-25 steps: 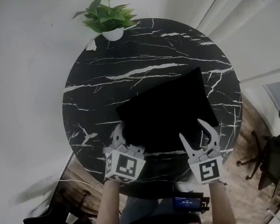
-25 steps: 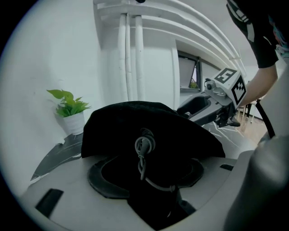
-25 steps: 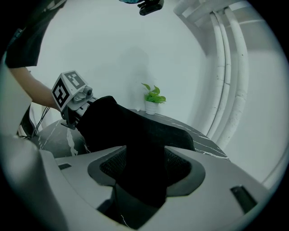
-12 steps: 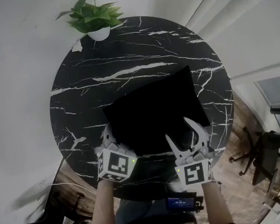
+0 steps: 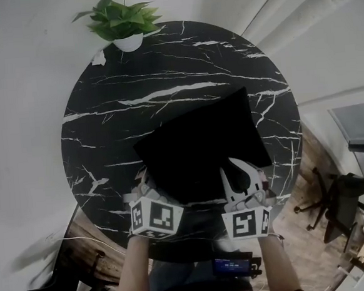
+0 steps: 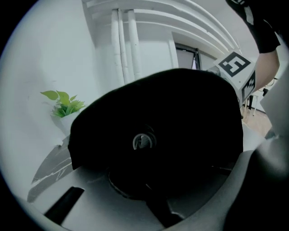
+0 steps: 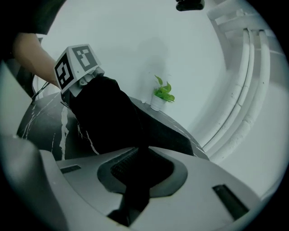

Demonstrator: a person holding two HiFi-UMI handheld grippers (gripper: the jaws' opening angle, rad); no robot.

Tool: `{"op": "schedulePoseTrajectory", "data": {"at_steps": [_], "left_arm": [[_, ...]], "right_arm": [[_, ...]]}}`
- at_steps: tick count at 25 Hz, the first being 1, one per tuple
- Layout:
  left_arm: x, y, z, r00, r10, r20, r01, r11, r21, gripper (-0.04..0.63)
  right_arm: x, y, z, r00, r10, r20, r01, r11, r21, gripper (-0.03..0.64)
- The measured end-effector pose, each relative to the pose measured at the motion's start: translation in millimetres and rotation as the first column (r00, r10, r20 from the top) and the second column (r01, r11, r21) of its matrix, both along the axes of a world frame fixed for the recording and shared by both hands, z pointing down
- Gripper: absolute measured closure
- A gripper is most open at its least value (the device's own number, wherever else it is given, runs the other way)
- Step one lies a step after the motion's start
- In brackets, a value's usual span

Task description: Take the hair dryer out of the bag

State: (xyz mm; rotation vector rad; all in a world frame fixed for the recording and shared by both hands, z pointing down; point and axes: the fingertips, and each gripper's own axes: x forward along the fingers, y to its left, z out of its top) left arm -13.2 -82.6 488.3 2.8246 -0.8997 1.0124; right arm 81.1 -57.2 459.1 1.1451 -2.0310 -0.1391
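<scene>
Both grippers sit at the near edge of the black bag (image 5: 200, 140), which lies flat on the round marble worktop (image 5: 163, 68) and stretches away from them toward the far right. The left gripper (image 5: 145, 181) has its fingers pressed together on fabric at the bag's near-left corner. The right gripper (image 5: 239, 172) is closing its fingers, with a fold of the same edge filling the narrow gap between them. No hair dryer shows. I judge it to be inside the bag, ahead of both sets of fingers and about equally near each hand.
</scene>
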Motion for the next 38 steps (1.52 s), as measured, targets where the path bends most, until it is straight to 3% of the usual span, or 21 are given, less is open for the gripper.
{"op": "schedulePoseTrajectory", "data": {"at_steps": [6,13,17,22,24,26,29,33,38], "left_arm": [[-2,5,-5,0.991,-0.040,-0.131,0.020,0.988,-0.151,0.584],[-18,-1,-22,0.984,-0.080,-0.162,0.060,0.990,-0.125,0.584],[-26,3,-23,0.985,-0.083,-0.153,0.063,0.989,-0.130,0.584],[-25,16,-2,0.997,-0.061,-0.047,0.054,0.990,-0.131,0.581],[-20,16,-1,0.997,-0.060,-0.048,0.054,0.991,-0.121,0.492],[-13,15,-1,0.997,-0.052,-0.061,0.044,0.992,-0.122,0.370],[-7,10,-12,0.995,-0.018,-0.094,0.011,0.997,-0.071,0.309],[-1,-3,-26,0.982,-0.009,-0.188,0.002,0.999,-0.039,0.284],[7,-8,-15,0.985,0.024,-0.169,-0.033,0.998,-0.052,0.282]], "right_arm": [[8,-4,0,1.000,0.010,0.006,-0.010,1.000,-0.011,0.589],[19,-9,0,0.999,0.038,0.035,-0.038,0.999,-0.013,0.591],[23,-10,-1,0.997,0.048,0.054,-0.047,0.999,-0.013,0.591],[16,-7,-6,0.991,0.018,0.131,-0.015,1.000,-0.024,0.591],[10,-5,-10,0.984,-0.004,0.179,0.011,0.999,-0.037,0.573],[5,-5,-20,0.978,-0.030,0.208,0.037,0.999,-0.031,0.469],[3,-5,-38,0.959,-0.021,0.283,0.027,1.000,-0.015,0.420],[31,-10,-46,0.935,0.085,0.344,-0.069,0.996,-0.059,0.410],[74,-31,-28,0.890,0.251,0.382,-0.224,0.968,-0.113,0.408]]}}
